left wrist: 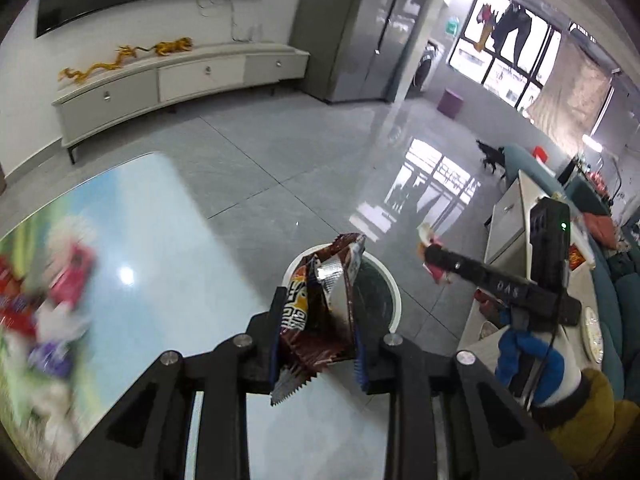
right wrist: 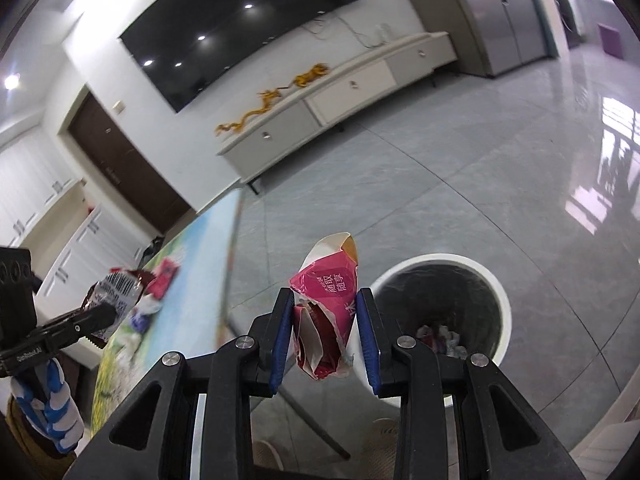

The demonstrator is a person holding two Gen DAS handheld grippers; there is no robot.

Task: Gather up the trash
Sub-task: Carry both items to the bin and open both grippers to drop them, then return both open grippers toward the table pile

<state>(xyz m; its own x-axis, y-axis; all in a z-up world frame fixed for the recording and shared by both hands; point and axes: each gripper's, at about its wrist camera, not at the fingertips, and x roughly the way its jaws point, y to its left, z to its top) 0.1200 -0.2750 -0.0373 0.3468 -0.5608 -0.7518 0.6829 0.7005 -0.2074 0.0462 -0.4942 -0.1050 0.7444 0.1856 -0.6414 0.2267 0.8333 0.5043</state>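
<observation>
Left wrist view: the left gripper (left wrist: 318, 334) has its jaws clamped on a brown snack wrapper (left wrist: 316, 316), held up over the table (left wrist: 168, 248) edge with the white bin (left wrist: 394, 292) just beyond at 12 o'clock. More wrappers (left wrist: 48, 300), blurred, lie on the table at 9 o'clock, so collecting looks unfinished.

Right wrist view: the right gripper (right wrist: 324, 332) pinches a pink packet (right wrist: 326, 312), and the bin (right wrist: 502, 312) sits at 2 o'clock with some trash (right wrist: 438, 338) already inside. By my judgement both pieces are picked up and neither is dropped in yet.
</observation>
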